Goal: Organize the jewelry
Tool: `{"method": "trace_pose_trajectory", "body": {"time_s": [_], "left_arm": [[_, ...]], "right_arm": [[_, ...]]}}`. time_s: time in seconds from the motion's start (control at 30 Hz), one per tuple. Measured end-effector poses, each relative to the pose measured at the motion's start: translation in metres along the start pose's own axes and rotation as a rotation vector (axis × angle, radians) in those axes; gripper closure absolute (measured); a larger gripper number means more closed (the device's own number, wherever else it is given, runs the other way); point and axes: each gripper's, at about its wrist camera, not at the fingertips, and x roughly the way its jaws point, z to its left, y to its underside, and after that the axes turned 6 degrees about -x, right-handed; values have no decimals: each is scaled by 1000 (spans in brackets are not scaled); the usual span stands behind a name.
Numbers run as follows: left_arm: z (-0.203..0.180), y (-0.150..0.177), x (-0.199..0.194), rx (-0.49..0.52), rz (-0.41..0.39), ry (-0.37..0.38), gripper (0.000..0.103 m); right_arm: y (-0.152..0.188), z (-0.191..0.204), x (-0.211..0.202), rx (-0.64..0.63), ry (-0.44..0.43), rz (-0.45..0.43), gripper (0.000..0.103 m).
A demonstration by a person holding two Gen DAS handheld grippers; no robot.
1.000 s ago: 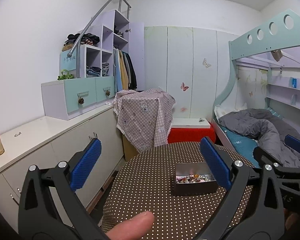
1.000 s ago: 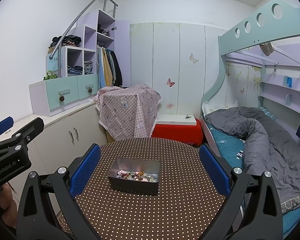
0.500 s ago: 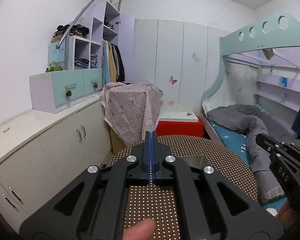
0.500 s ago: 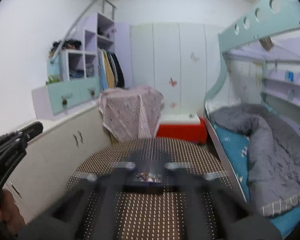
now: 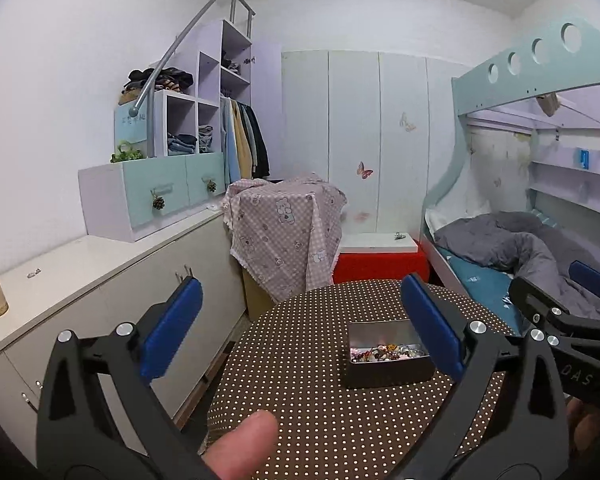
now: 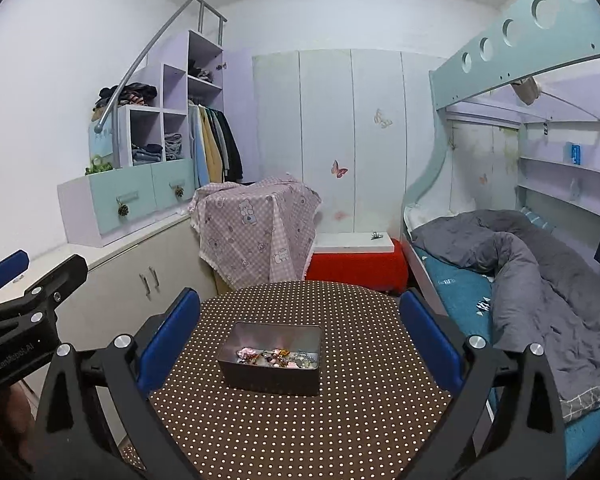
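Round worktop under a brown cloth with white polka dots [image 6: 340, 420], and on it a rectangular grey metal tin [image 6: 272, 376] with no lid, a tangle of mixed beaded jewelry [image 6: 278, 358] heaped along its near inner wall. Left claw [image 5: 300, 332] spread wide after just opening, blue pads [image 5: 172, 332] well apart, nothing between them — hanging above the worktop short of the tin, with the tin partly behind its right-hand pad in the left wrist view. A fingertip [image 5: 240, 448] at the bottom edge of that view, below and left of the tin. Right claw [image 6: 300, 336] likewise just opened and standing wide, empty, clear of the tin and framing it from the near side in its own view. Beyond the tin, a pink checked cloth with bear prints [image 6: 256, 228] draped over some bulky thing, and a red box with a white top [image 6: 356, 264] just right of that. Right of the tin, a bunk bed with a rumpled grey duvet [image 6: 540, 272]. Left of the tin, a long white cabinet [image 5: 80, 280] along the wall.
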Motion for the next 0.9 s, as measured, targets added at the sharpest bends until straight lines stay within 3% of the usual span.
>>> {"method": "trace_pose_trajectory", "body": {"time_s": [0.43,0.6,0.9], "left_arm": [[-1,4,-8,-1,-9,-3,6],[-3,3,-18,11,-60,16,6],[-8,-1,-11,14,-12,10,6]], "right_arm": [[3,1,-1,-6,14,6,7],[4,0,-1,-4,17,7,7],[6,2,-1,-9,18,8,7]]}}
